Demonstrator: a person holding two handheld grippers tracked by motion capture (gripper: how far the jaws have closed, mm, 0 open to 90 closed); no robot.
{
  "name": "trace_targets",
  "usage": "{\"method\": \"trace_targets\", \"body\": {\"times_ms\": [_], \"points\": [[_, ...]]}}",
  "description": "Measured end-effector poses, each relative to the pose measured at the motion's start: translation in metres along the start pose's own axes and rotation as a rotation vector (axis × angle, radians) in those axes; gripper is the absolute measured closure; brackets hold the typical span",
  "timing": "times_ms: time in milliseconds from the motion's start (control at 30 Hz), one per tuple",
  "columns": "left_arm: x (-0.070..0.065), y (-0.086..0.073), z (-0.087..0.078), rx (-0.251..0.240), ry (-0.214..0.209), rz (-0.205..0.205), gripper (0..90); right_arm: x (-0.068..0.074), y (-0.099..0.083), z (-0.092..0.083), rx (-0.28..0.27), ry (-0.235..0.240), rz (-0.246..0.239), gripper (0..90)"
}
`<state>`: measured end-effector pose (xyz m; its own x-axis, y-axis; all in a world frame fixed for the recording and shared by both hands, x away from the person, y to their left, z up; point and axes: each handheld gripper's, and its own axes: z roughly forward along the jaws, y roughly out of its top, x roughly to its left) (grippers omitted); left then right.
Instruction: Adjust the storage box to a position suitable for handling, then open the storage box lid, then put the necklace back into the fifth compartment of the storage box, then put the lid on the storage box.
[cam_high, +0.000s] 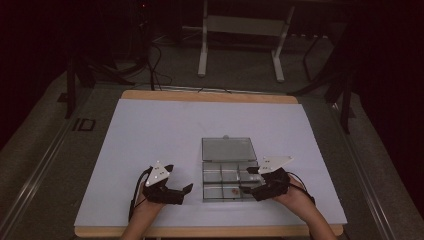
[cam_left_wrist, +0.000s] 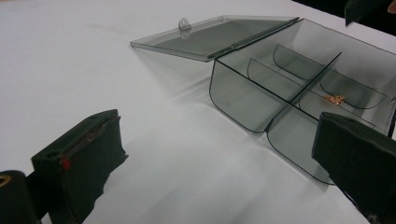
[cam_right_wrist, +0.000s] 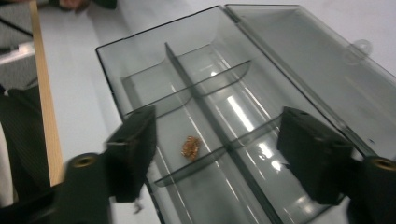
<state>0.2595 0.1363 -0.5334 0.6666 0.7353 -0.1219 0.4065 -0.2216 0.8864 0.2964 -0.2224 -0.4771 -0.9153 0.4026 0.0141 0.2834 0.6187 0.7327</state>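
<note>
While the right gripper (cam_high: 252, 182) hangs over the near row of the clear compartment box (cam_high: 205, 184) with its jaws spread wide and nothing between them, the small coppery clump (cam_right_wrist: 190, 148) lies loose on the floor of the near-middle compartment, directly below and between the two black pads. The clump looks like a tiny crumpled tangle of orange-gold wire or foil, low and irregular, well apart from the dividers around it. It would likely be easy to miss: the jaws stand wider than the cell, so coming straight down one pad could strike a thin divider (cam_right_wrist: 208, 158) or the box wall and shove the light box across the white table (cam_high: 150, 130). A shallow pinch might also flick the clump into a neighbouring cell. The left gripper (cam_high: 181, 192) rests on the table just beside the box's left side, jaws likewise released and empty, not bracing it. The hinged lid (cam_high: 227, 148) lies flat open behind.
</note>
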Motion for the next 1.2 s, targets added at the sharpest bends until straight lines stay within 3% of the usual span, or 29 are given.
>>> {"method": "trace_targets", "body": {"times_ms": [100,367,600,733,1033,1200], "points": [[0.0,0.0,0.001,0.009,-0.008,-0.004,2.6,-0.007,-0.006,-0.007,-0.02,0.007,0.041,16.6],[-0.002,0.003,0.001,0.014,0.0,0.026,2.6,-0.022,-0.02,-0.021,-0.079,-0.059,0.129,16.7],[-0.005,0.012,0.002,-0.008,-0.036,0.009,2.6,-0.032,-0.033,-0.035,-0.103,-0.17,0.11,16.7],[-0.005,0.021,0.005,0.034,-0.076,-0.018,2.6,-0.037,-0.039,-0.04,-0.101,-0.229,0.115,15.5],[-0.001,0.037,0.015,0.087,-0.102,-0.037,2.6,-0.043,-0.046,-0.04,-0.083,-0.264,0.146,14.8],[0.003,0.051,0.025,0.1,-0.109,-0.041,2.6,-0.045,-0.045,-0.04,-0.105,-0.275,0.158,14.8]]}}
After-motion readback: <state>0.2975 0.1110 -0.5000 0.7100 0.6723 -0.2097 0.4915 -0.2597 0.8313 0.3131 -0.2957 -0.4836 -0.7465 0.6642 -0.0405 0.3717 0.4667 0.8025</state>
